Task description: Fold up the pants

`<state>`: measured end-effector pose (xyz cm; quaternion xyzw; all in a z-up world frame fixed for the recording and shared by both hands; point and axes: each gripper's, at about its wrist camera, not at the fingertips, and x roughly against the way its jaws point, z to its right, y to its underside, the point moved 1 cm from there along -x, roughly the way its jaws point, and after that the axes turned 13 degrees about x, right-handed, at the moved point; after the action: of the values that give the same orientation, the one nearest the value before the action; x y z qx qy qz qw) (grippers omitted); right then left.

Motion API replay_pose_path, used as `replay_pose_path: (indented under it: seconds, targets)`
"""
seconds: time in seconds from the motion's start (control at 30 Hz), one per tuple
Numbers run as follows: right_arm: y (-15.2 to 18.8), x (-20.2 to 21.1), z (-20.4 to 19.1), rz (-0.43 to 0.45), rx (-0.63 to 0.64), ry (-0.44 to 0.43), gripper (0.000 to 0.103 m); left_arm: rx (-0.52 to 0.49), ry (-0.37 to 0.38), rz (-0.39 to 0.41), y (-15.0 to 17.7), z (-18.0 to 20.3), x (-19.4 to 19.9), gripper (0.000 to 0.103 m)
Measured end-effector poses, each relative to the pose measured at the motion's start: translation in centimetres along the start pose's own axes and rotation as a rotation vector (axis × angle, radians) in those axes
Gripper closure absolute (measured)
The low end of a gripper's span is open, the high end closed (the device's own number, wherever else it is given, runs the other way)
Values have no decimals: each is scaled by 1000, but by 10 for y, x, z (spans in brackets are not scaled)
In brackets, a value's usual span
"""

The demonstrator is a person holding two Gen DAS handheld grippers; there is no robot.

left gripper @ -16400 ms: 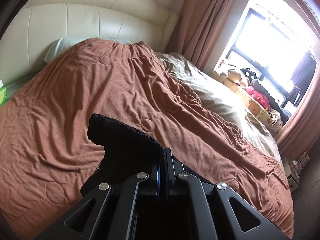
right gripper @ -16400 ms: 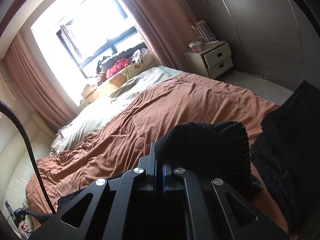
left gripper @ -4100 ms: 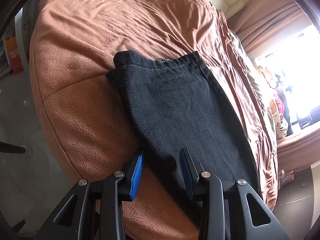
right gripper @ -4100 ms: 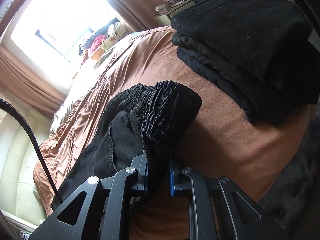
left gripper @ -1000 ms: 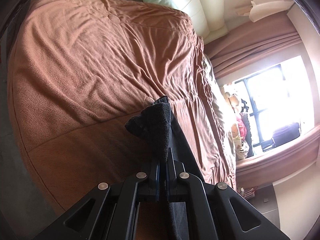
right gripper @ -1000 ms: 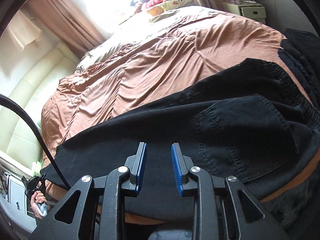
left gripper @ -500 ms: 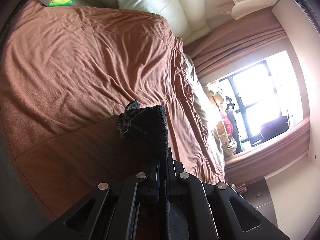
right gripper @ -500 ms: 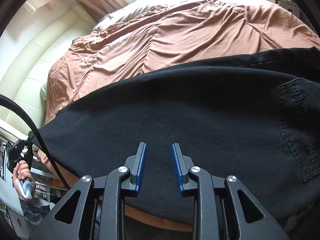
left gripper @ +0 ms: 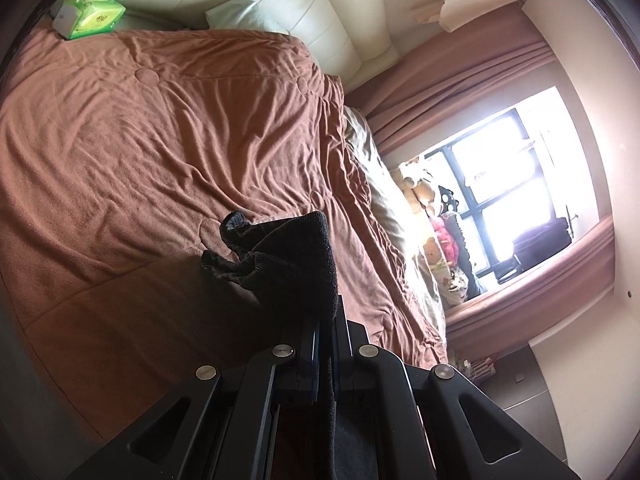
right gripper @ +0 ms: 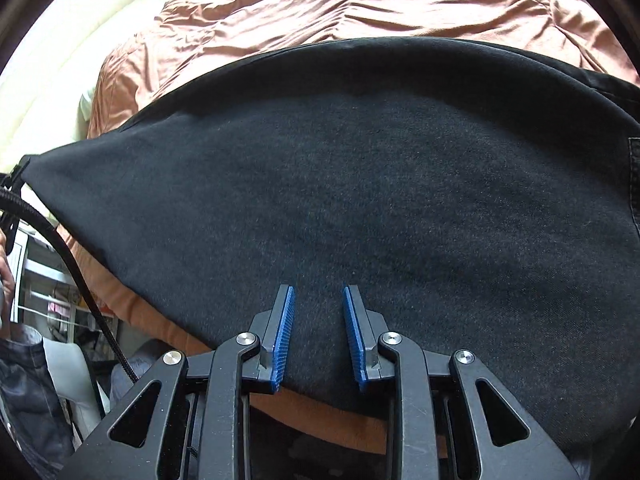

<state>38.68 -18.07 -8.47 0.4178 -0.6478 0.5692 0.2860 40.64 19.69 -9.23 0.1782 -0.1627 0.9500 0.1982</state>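
Over the bed: the black pants (right gripper: 360, 184) are spread on the brown blanket (left gripper: 140, 152).
Left claw (left gripper: 325, 332): pressed together, a bunched end of the pants is pinched.
Right claw (right gripper: 319, 336): partly spread above the flat cloth, nothing is held.

The black pants (right gripper: 360, 184) lie spread flat across the near part of the brown-covered bed, the fabric smooth, a stitched pocket edge at the right. One bunched, ribbed end (left gripper: 288, 260) is lifted above the bedspread.
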Motion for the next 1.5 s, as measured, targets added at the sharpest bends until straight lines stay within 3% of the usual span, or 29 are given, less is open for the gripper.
replay_pose_path:
  seconds: [0.43,0.83,1.03,1.5]
  targets:
    - [-25,-30,-10,-1,15,7,79,22,15,-5,0,-3,4,98]
    - [-84,-69,6,16,-55,55,80,47,-22,6,-2,-18,5,98]
    - [-106,-82,12,27,-91,100,101,52,-36,9,-2,-21,4,98]
    - [-166,-121,23,28,-166,143,103,64,-64,20,-1,-32,5,98]
